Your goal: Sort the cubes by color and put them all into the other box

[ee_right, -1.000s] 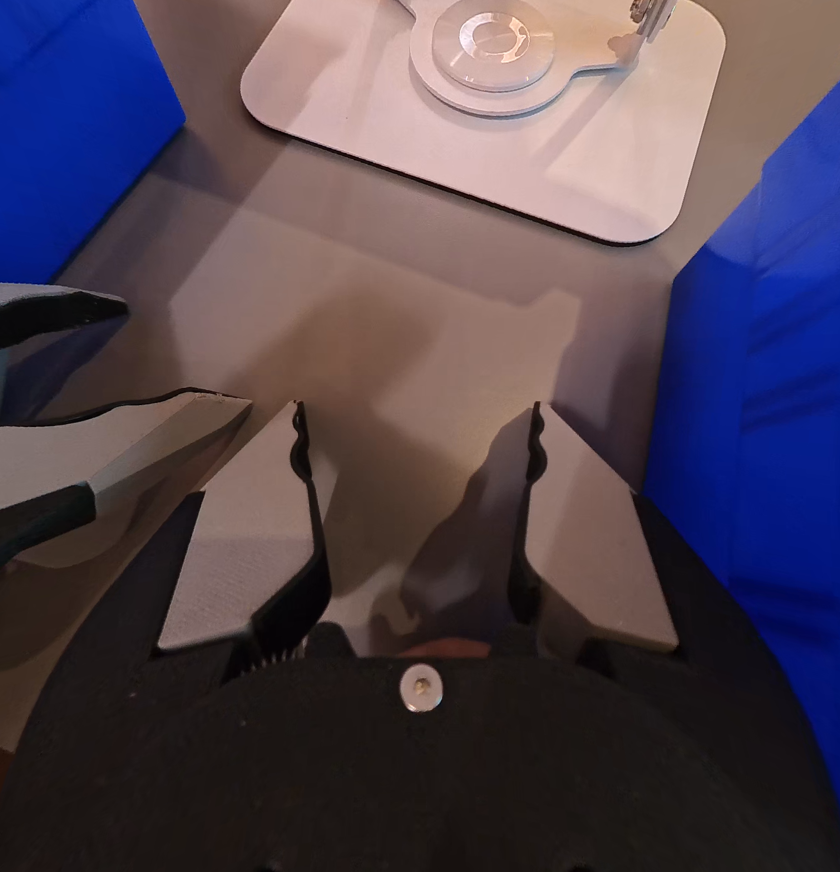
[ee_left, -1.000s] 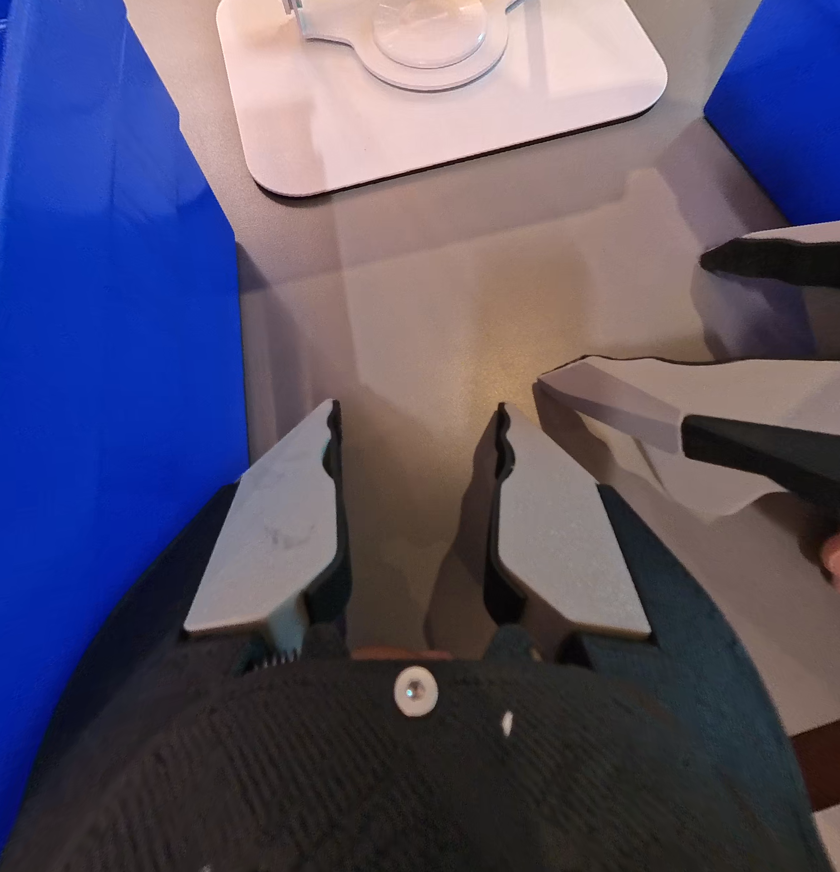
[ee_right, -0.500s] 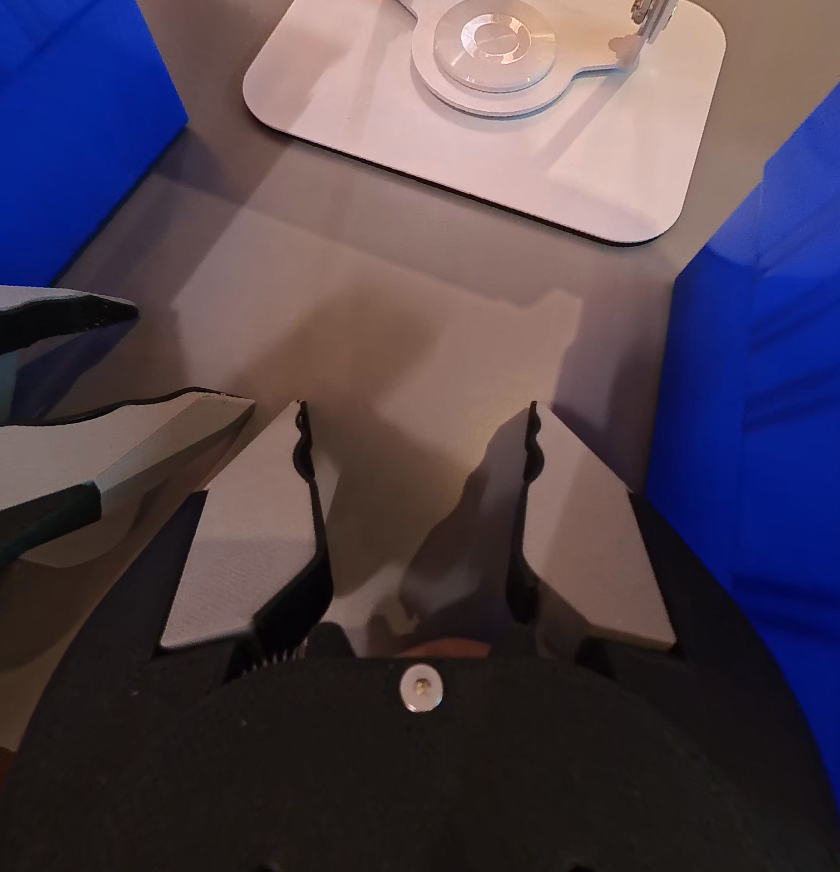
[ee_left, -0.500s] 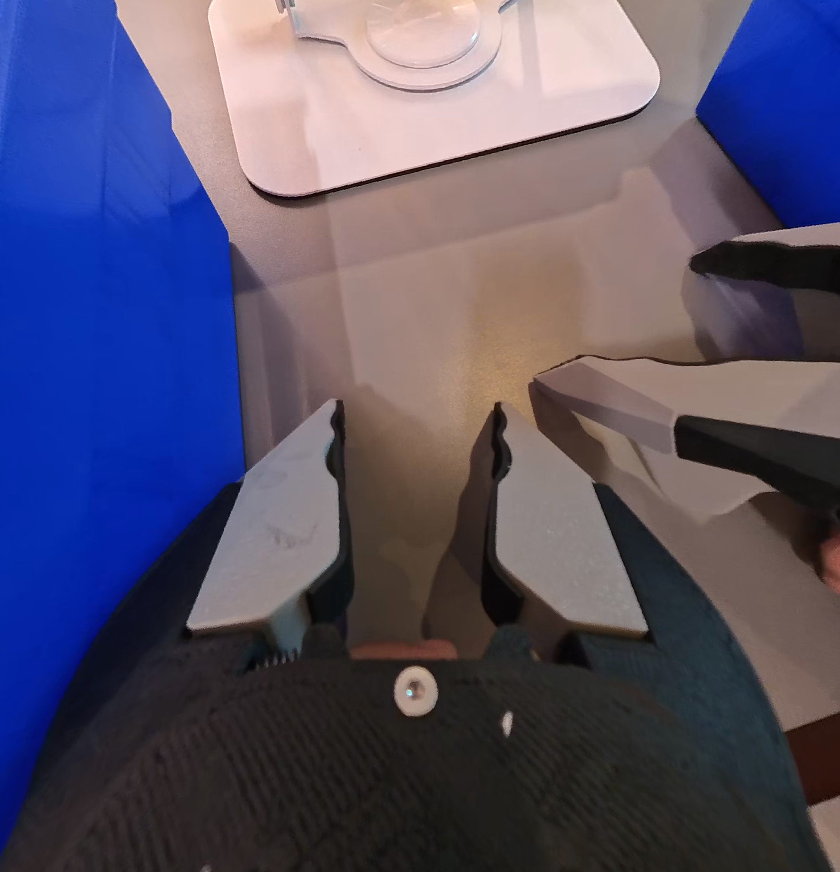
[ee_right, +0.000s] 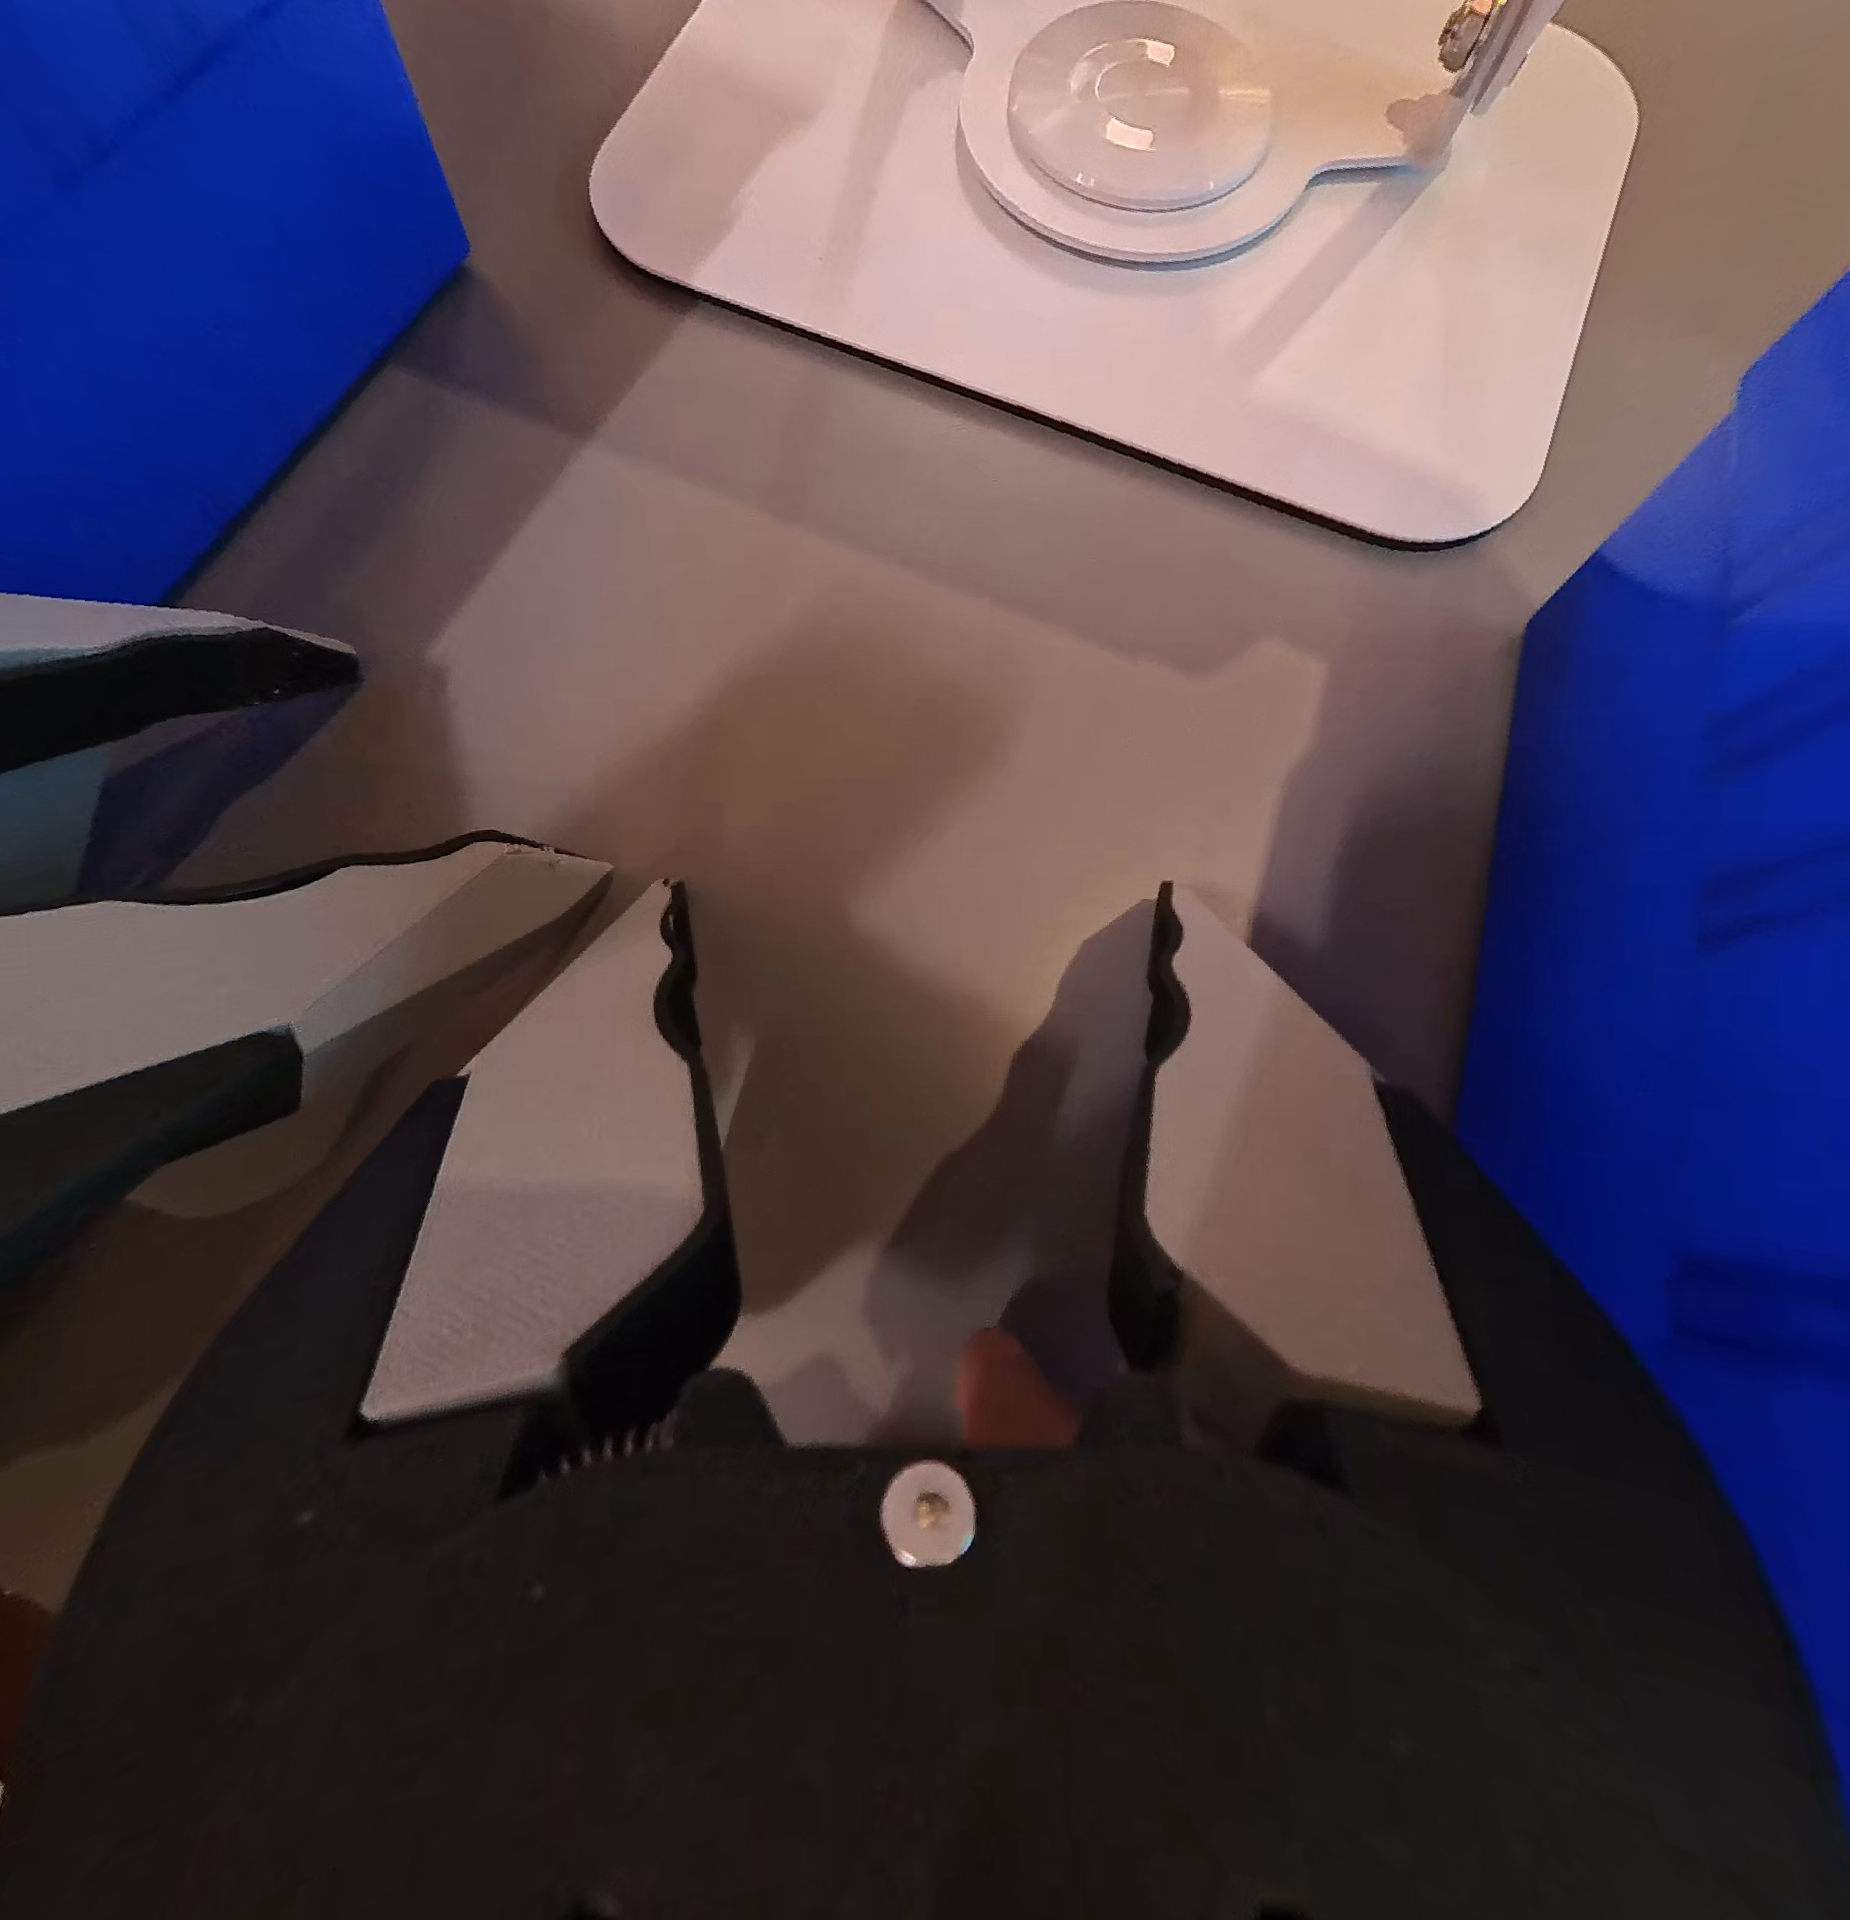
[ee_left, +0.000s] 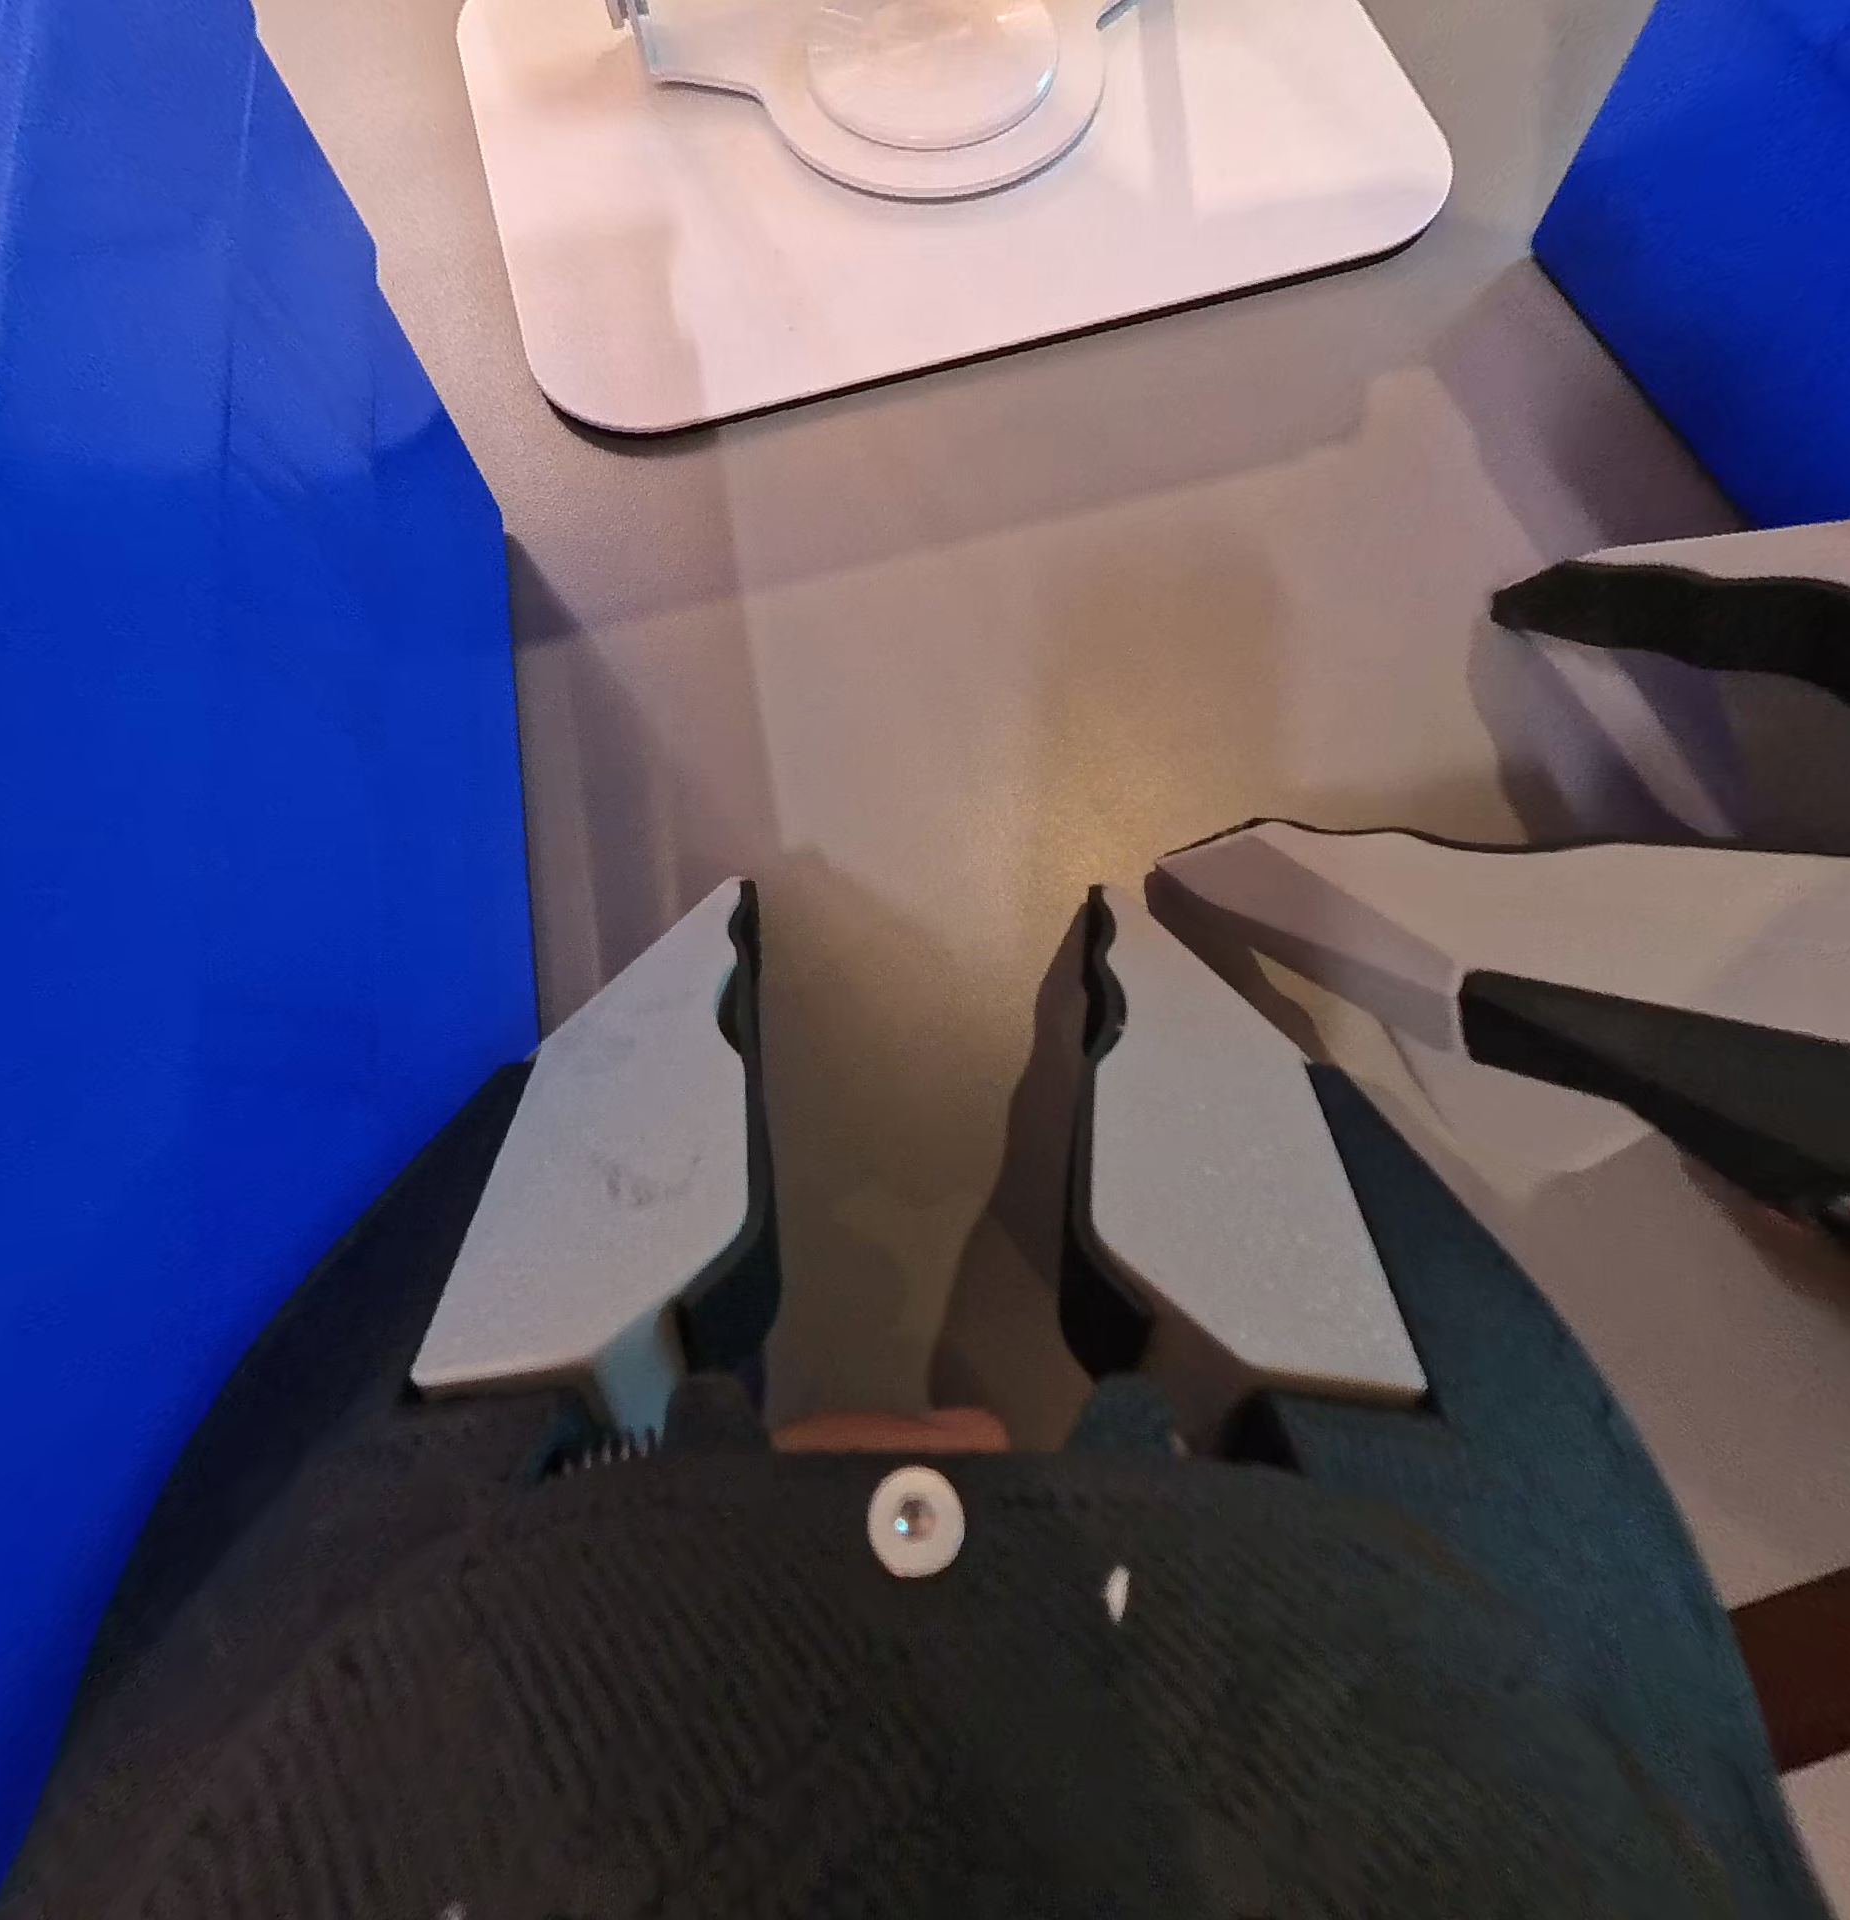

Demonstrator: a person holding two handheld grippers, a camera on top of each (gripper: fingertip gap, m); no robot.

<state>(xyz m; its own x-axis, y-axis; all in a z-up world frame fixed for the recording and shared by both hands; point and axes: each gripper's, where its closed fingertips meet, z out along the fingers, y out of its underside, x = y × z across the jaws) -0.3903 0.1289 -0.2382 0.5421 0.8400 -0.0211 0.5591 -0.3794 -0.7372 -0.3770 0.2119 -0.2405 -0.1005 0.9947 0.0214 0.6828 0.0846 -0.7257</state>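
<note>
Barely shifted since a second ago: nudged slightly closer together, nothing else changed. Left gripper (ee_left: 916, 914) parted and empty, just short of the white mat (ee_left: 962, 270) on the grey table (ee_left: 900, 675); right gripper (ee_right: 921, 904) parted wider, empty too. Blue boxes (ee_left: 225, 727) either side of the mat (ee_right: 1679, 883), insides hidden. No cubes visible; sorting seemingly not begun, or progress impossible to tell.

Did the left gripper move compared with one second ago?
Yes, slightly: the left gripper crept forward toward the white pad.
</note>
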